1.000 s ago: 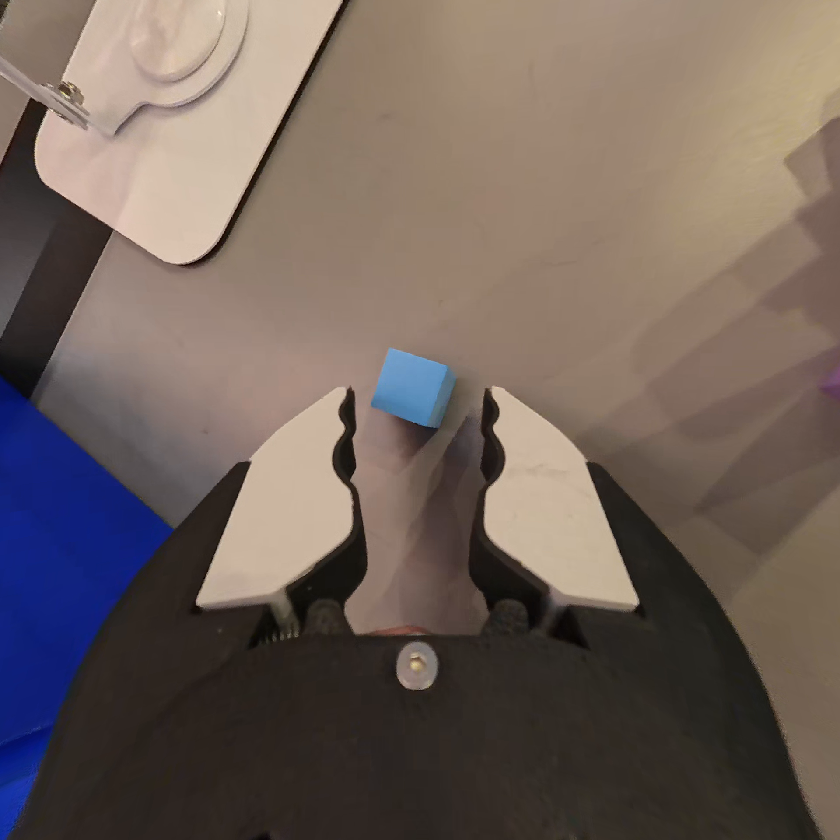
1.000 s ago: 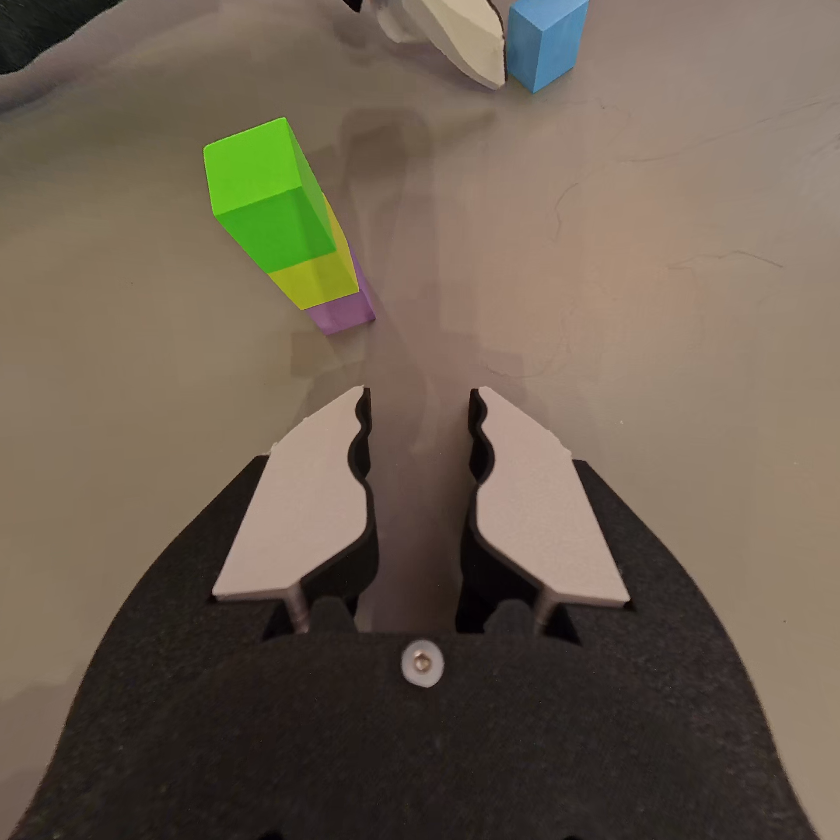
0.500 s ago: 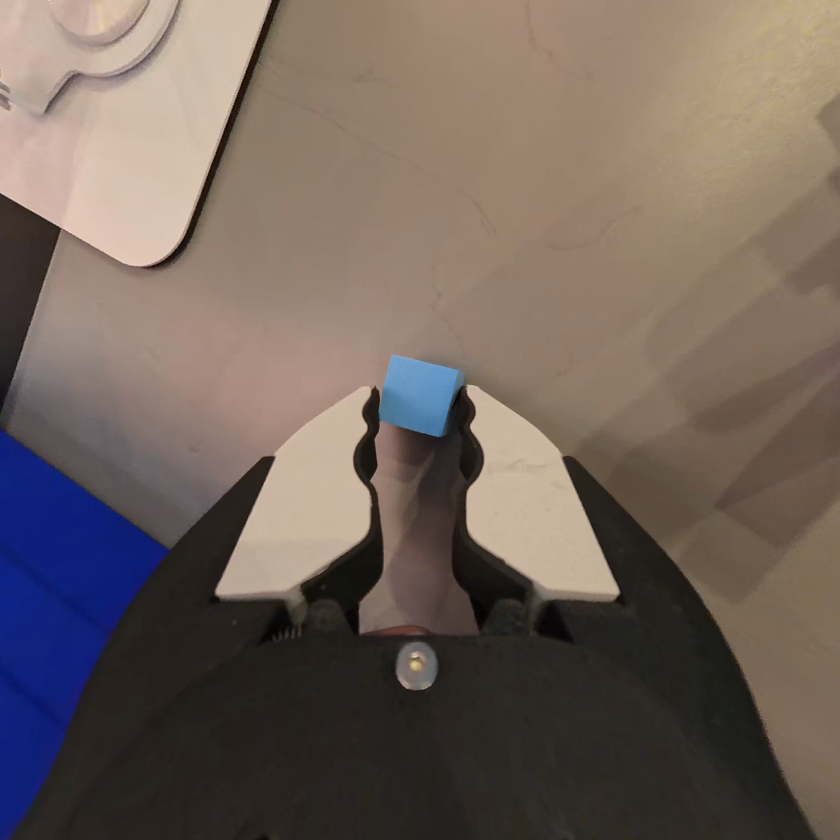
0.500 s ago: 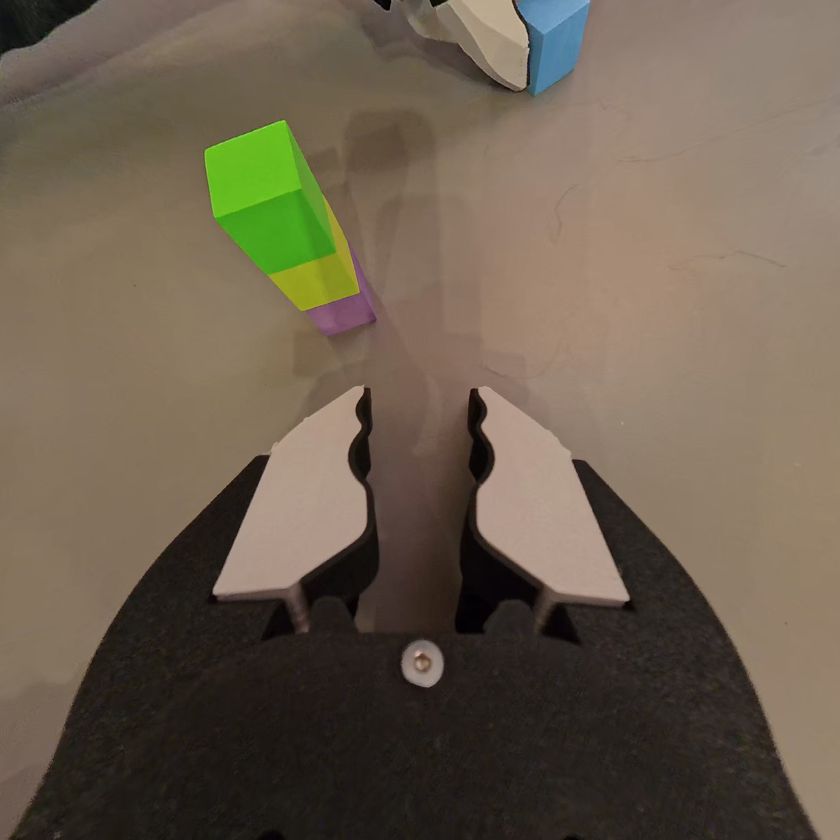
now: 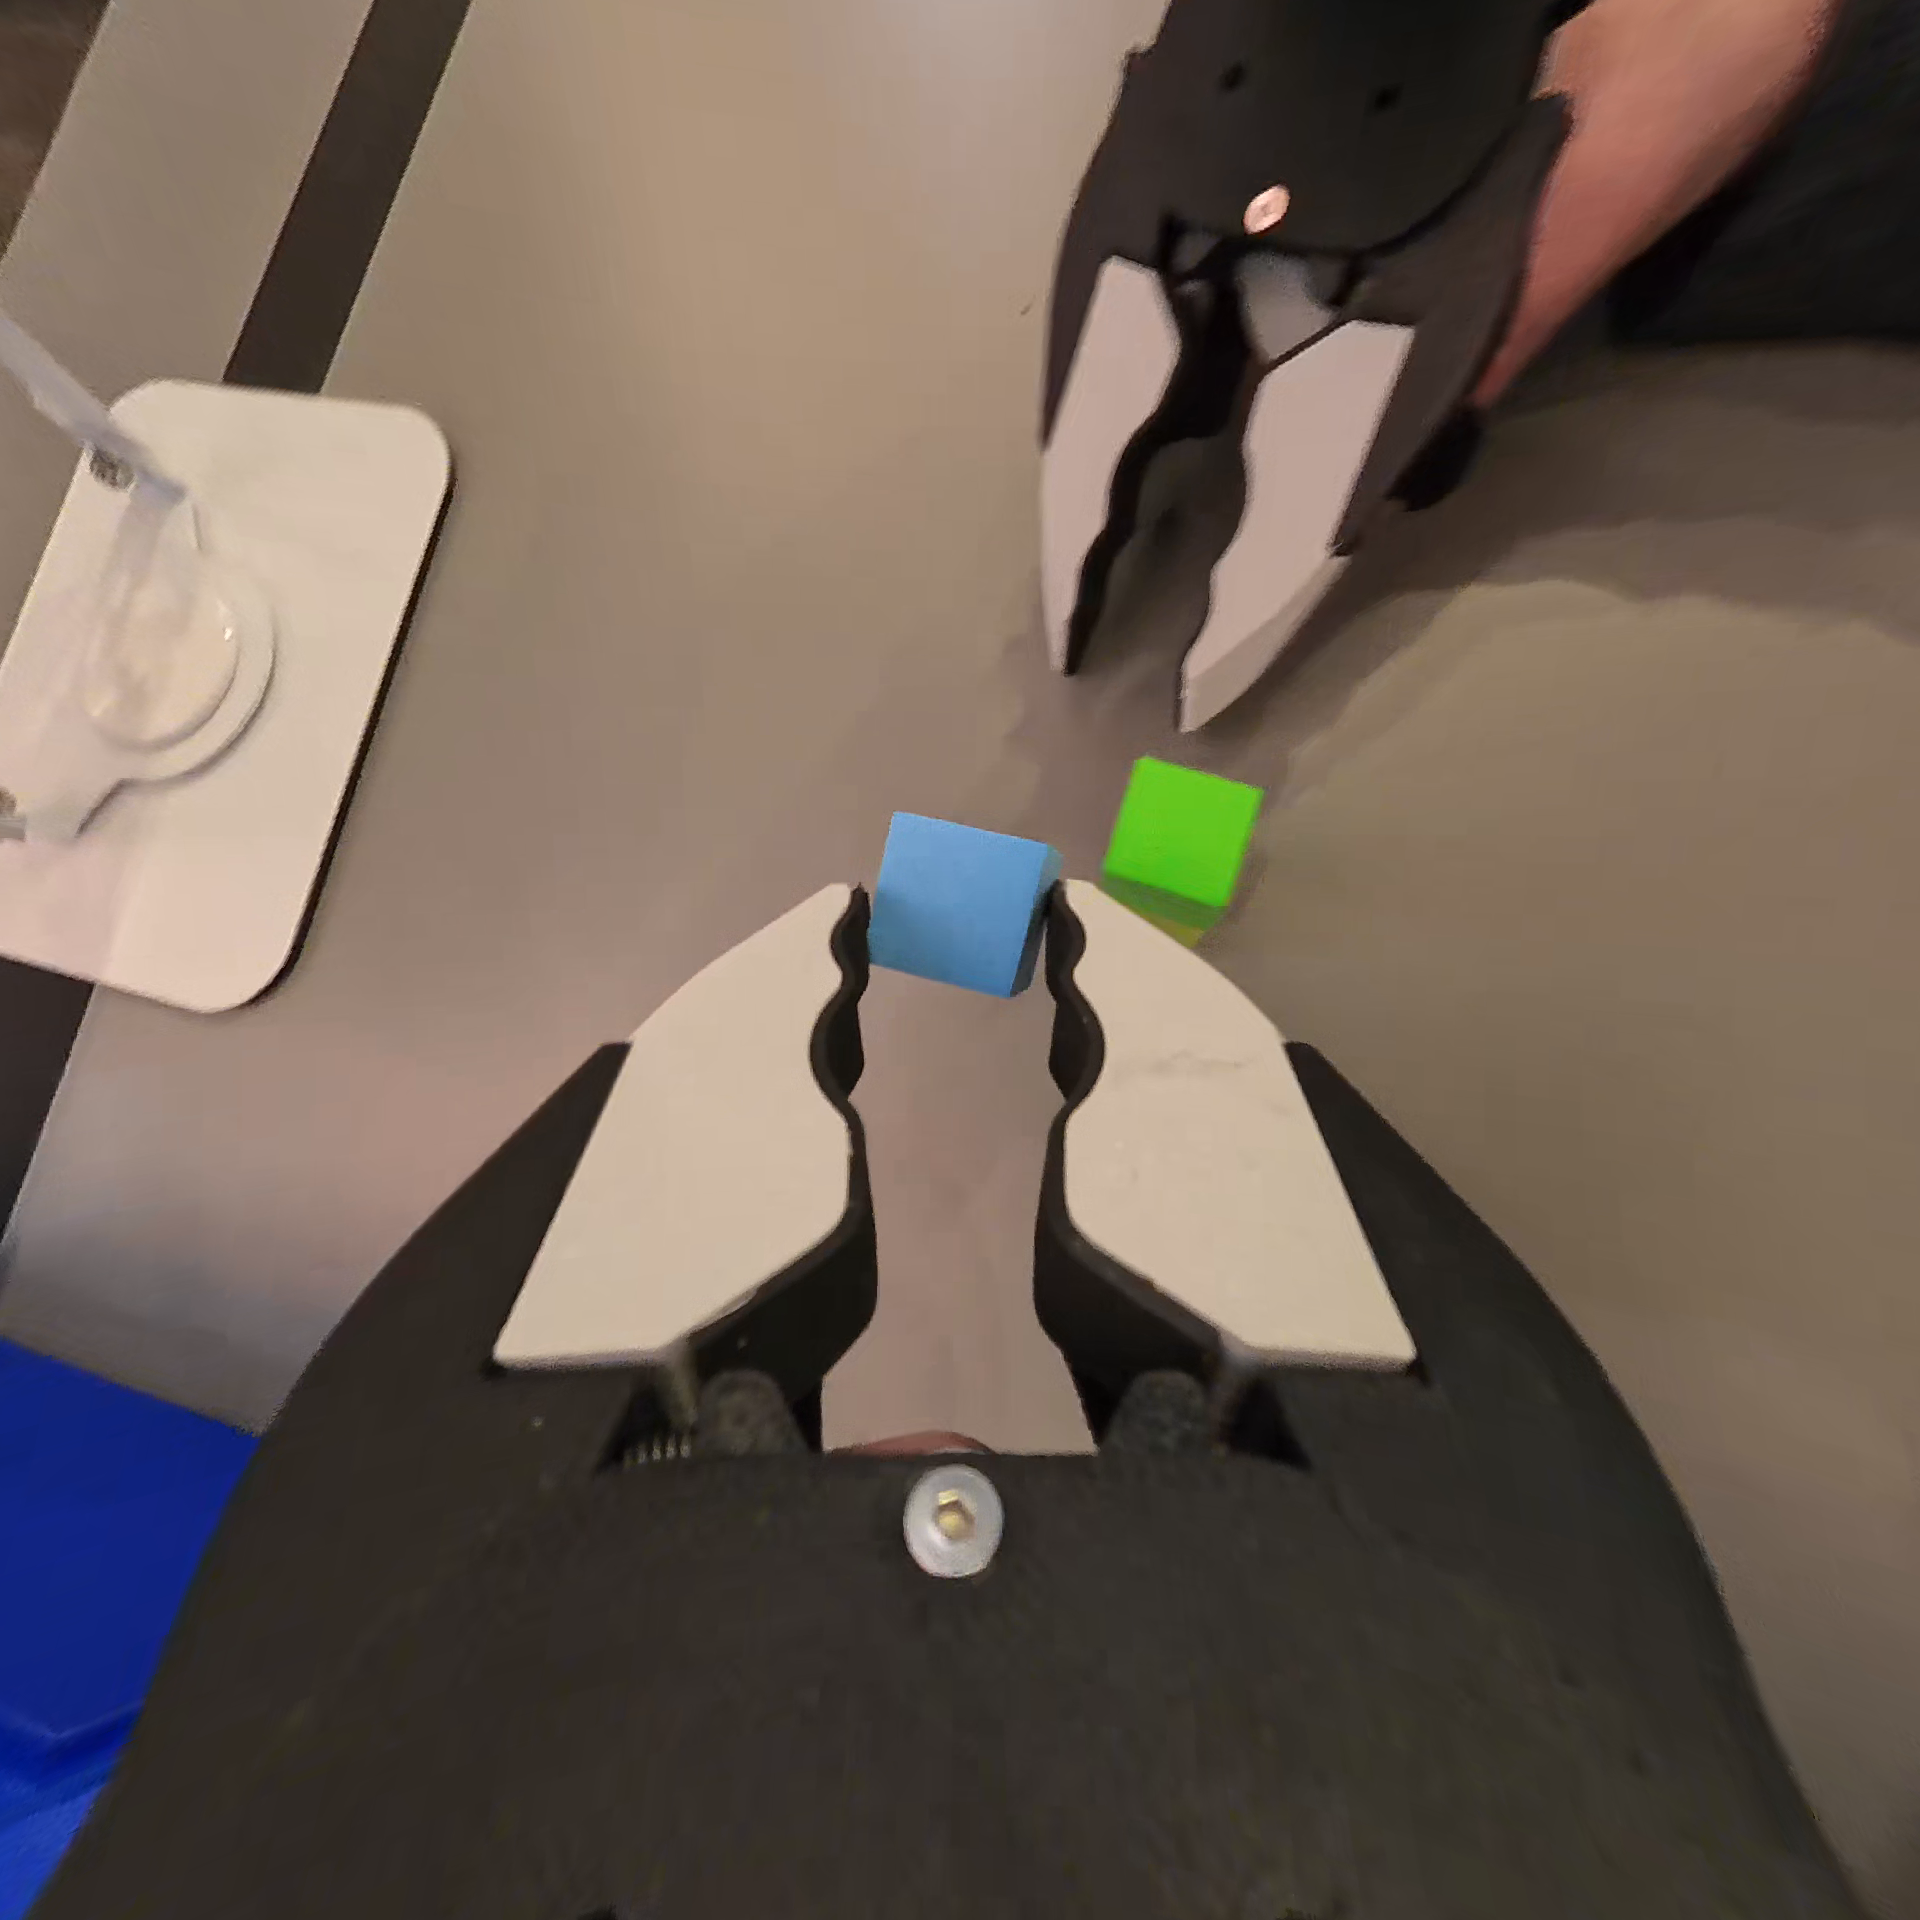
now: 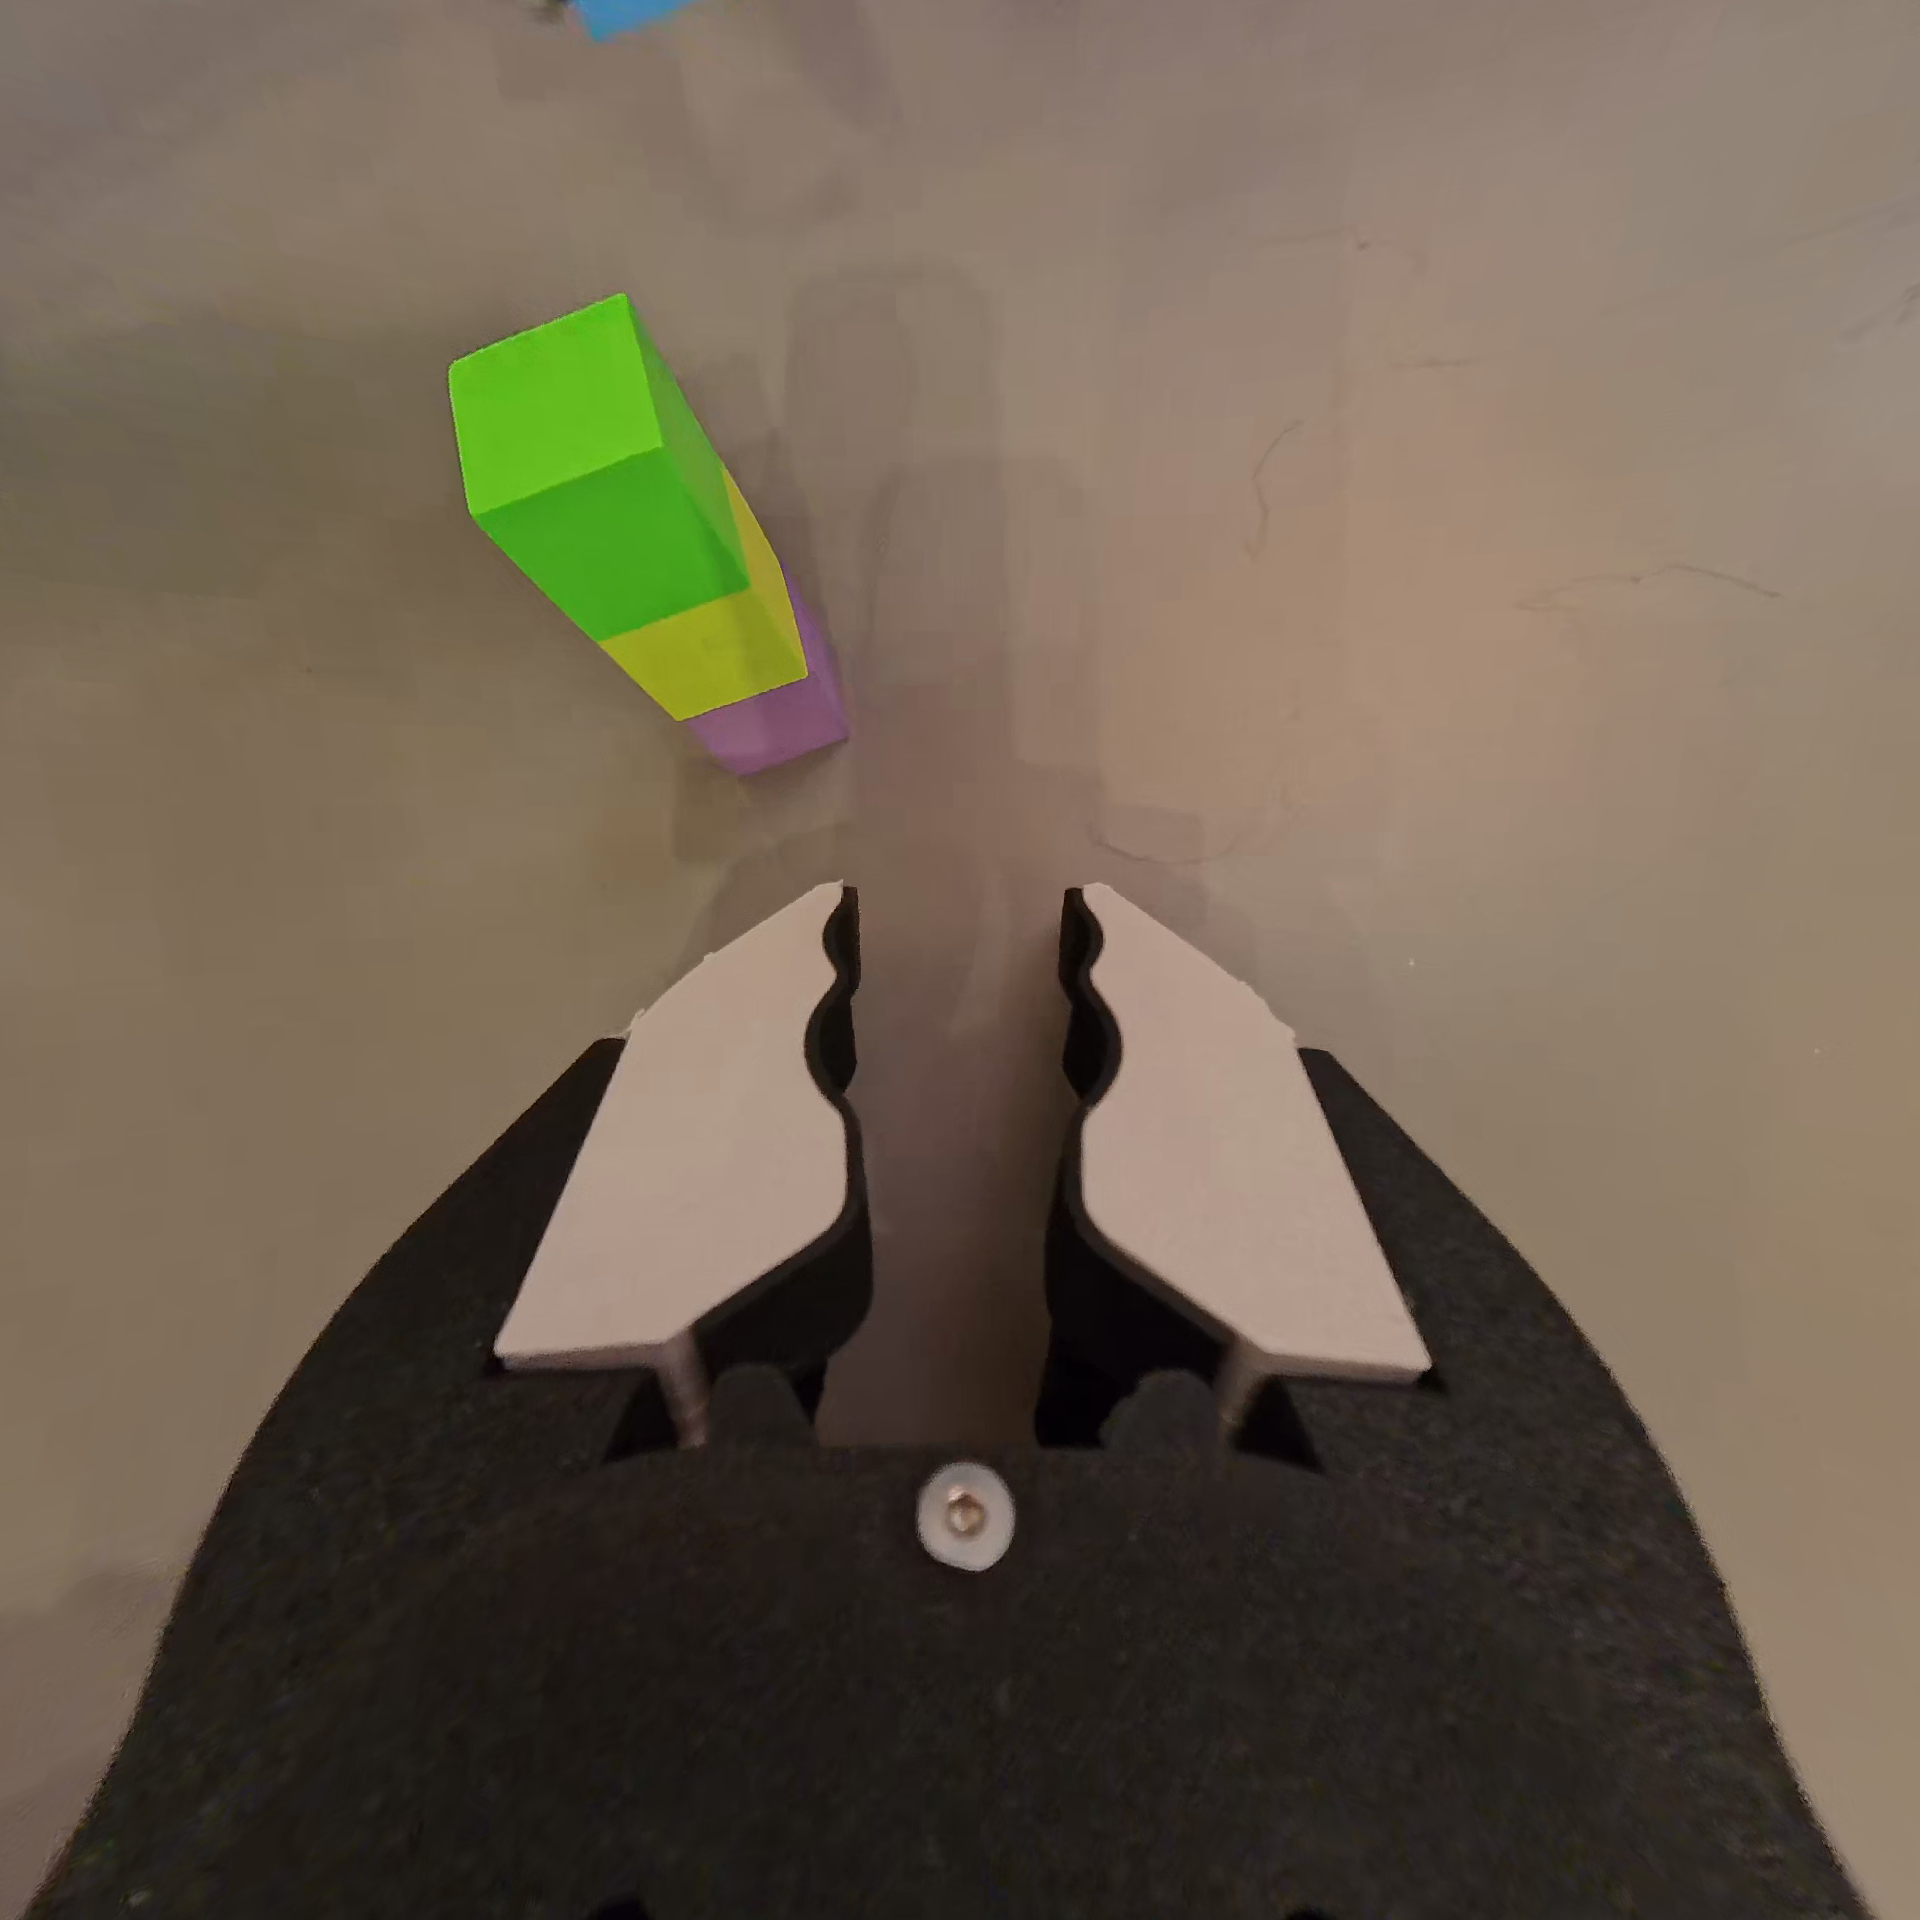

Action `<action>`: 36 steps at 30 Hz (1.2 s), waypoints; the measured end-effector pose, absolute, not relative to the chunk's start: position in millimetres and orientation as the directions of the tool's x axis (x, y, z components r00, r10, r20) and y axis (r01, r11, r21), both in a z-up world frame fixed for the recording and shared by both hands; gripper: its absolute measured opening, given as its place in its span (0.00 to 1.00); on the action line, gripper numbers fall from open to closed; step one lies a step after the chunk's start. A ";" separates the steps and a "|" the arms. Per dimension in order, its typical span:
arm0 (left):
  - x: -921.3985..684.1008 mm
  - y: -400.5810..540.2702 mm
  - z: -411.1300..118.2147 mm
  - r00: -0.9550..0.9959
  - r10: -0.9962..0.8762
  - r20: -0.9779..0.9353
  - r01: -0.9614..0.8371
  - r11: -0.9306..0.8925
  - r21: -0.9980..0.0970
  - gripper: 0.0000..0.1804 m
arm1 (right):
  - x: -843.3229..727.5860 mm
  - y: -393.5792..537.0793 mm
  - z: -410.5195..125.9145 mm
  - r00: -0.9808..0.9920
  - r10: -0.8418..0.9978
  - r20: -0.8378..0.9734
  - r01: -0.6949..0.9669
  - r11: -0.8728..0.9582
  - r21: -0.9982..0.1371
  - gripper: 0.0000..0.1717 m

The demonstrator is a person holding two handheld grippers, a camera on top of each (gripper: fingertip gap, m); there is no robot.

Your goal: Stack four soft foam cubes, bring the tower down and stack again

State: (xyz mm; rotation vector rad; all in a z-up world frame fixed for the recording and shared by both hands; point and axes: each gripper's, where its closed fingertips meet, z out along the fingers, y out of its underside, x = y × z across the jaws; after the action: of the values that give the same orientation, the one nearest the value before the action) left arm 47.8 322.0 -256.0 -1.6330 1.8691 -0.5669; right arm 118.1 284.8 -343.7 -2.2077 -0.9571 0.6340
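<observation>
- Blue foam cube [image 5: 961, 906] is pinched between the left gripper [image 5: 954, 914] pads, lifted off the grey table [image 5: 727, 416].
- Judgement: carry it level over the tower, lower squarely, release gently.
- Green cube [image 6: 582, 468] tops yellow [image 6: 717, 655] and purple [image 6: 774, 727], standing straight.
- Right gripper [image 6: 961, 914] hovers nearby, jaws spread and empty.

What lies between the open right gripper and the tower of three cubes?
Nothing: in the right wrist view only bare grey table separates the right gripper from the tower.
</observation>
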 end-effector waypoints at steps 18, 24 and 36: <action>62.0 283.5 -264.5 -0.194 -0.967 -0.167 -0.784 0.255 -0.566 0.18 | 117.7 283.9 -342.1 0.606 0.769 -0.203 0.442 -0.538 -0.718 0.23; 60.9 280.7 -263.6 -0.174 -0.971 -0.164 -0.795 0.237 -0.558 0.18 | 117.7 283.9 -342.2 0.606 0.769 -0.205 0.441 -0.539 -0.718 0.23; 58.3 278.5 -268.7 -0.153 -0.975 -0.160 -0.832 0.215 -0.512 0.18 | 117.7 284.0 -342.2 0.607 0.768 -0.204 0.441 -0.539 -0.717 0.23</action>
State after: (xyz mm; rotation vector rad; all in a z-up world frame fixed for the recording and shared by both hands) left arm 58.3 278.5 -268.7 -1.6681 2.0420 -0.4223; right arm 117.7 284.0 -342.2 -2.2070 -0.9493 0.6784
